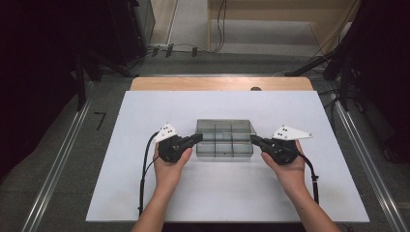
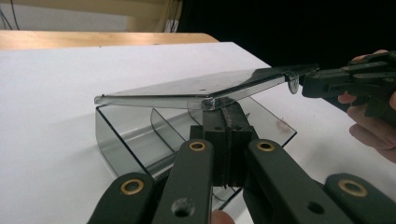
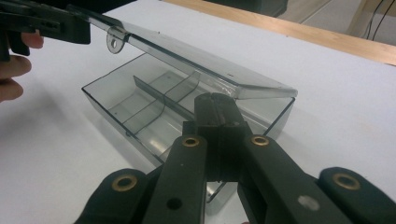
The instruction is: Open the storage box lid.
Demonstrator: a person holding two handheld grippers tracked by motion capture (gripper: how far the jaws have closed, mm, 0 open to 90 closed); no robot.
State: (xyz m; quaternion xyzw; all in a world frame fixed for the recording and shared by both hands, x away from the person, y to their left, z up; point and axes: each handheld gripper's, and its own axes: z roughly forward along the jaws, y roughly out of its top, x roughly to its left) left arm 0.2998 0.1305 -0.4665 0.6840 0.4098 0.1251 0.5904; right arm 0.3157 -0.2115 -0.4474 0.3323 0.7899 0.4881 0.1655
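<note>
Left hand-held gripper [image 2: 223, 109] jaws shut under lid [image 2: 196, 91] edge; right hand-held gripper [image 3: 215, 103] shut too — compartment box [image 1: 224, 139] mid-desk [image 1: 145, 193], lid partly raised. Step, likely: opening. Next: lift both ends evenly.

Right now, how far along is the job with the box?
Partway. The lid is already lifted off the box and tilted. The left gripper and right gripper, both shut, sit at its two ends. Left to do, probably: swing it fully back. The compartments look empty.
</note>
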